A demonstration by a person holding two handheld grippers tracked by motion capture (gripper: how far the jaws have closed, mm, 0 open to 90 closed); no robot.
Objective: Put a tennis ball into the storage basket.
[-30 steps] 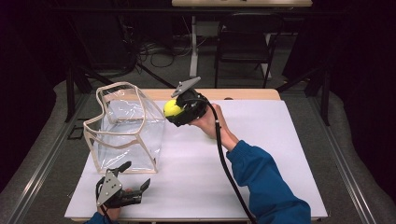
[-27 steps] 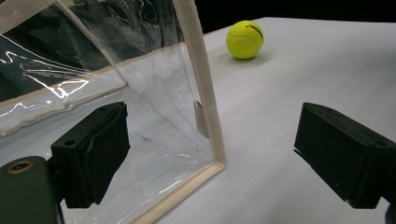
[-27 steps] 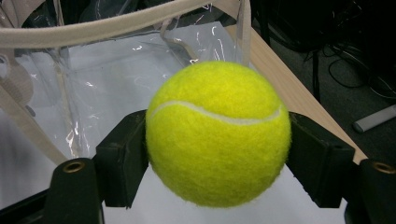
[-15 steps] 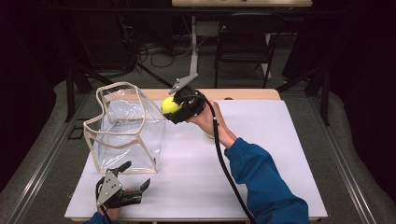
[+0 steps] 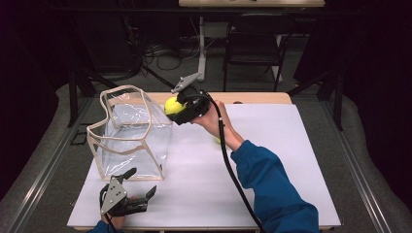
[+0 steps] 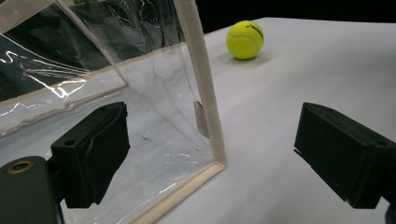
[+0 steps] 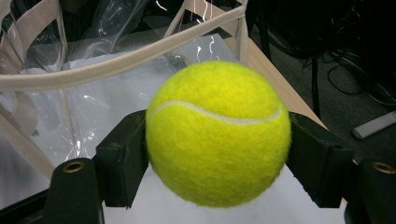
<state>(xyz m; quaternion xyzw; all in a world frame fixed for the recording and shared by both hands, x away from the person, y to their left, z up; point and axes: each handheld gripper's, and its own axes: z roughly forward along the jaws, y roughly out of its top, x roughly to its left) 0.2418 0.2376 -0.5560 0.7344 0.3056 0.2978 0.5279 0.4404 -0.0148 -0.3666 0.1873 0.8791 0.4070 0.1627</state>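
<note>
1. We see the right gripper (image 5: 180,108) clamped on a yellow tennis ball (image 5: 172,105), both pads pressed against its sides, held in the air just beside the upper rim of the clear plastic bag (image 5: 130,133).
2. The bag stands open on the white table (image 5: 272,160), its beige-trimmed edge towards the ball.
3. Our left gripper (image 5: 138,200) rests low near the table's front edge, jaws spread wide around nothing, close to the bag's front corner.
4. A second tennis ball (image 6: 244,39) lies on the table beyond the bag.
</note>
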